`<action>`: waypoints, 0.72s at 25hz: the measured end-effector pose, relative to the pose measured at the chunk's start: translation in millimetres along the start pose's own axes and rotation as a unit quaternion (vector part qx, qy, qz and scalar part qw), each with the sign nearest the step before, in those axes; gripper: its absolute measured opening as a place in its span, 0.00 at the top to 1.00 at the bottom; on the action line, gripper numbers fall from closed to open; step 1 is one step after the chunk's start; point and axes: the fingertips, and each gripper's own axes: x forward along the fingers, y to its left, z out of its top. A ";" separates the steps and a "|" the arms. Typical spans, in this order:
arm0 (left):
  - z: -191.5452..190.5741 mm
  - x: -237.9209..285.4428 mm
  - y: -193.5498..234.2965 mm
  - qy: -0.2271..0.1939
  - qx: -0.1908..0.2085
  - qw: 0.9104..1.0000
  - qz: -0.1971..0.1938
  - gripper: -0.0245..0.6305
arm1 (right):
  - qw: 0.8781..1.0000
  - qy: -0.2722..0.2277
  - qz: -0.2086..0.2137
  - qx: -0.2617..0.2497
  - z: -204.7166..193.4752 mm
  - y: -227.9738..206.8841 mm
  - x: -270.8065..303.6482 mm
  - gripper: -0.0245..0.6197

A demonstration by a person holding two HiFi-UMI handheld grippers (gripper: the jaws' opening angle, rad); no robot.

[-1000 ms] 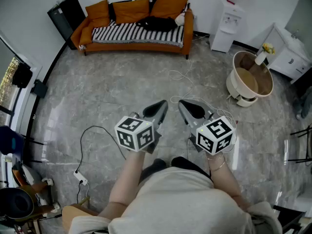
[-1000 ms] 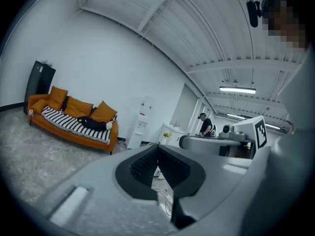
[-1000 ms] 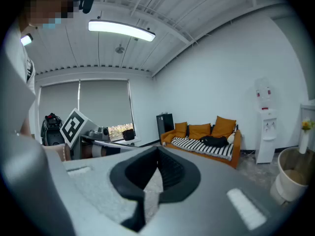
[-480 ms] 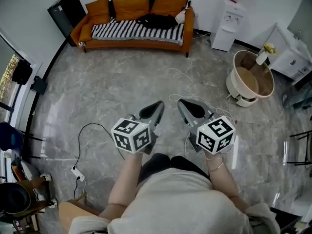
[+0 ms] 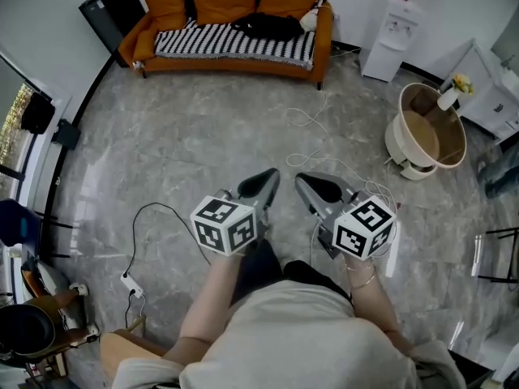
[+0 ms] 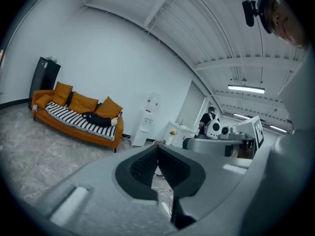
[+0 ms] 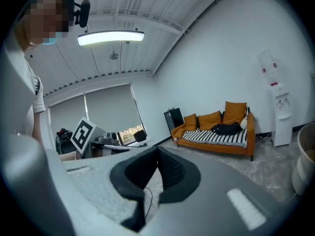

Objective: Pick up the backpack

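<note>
Hovering over the floor [image 5: 195,136], left tongs [image 5: 266,178] and right tongs [image 5: 306,183] sit clenched, empty (backpack [image 5: 272,27] on sofa [image 5: 227,63]).

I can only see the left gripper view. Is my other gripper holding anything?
Observer: No. The right gripper is shut, with nothing between its jaws.
Operator: What's on the ground on my left side?
Observer: A white power strip lies on the floor there.
Operator: Is there a window anywhere?
Observer: Yes. The right gripper view shows a big window beside the black cabinet.
</note>
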 end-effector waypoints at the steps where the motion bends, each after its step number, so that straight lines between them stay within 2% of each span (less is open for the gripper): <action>1: 4.3 6.0 10.5 0.001 0.001 1.000 0.001 0.95 | 1.000 0.000 -0.004 0.001 3.4 -9.4 10.7 0.96; 6: 31.3 37.8 80.9 0.005 -0.006 1.000 0.010 0.95 | 1.000 -0.011 -0.023 -0.014 40.1 -62.2 70.2 0.96; 10: 77.5 62.9 139.5 -0.004 -0.007 1.000 0.009 0.95 | 0.999 -0.015 -0.034 -0.023 75.2 -98.0 132.1 0.96; 14: 115.1 85.8 193.0 0.003 0.005 1.000 -0.004 0.95 | 0.999 -0.028 -0.033 -0.015 103.7 -118.1 193.5 0.96; 18: 132.2 108.8 228.7 0.017 0.015 0.999 -0.024 0.95 | 0.998 -0.029 -0.044 -0.015 114.3 -136.8 229.2 0.96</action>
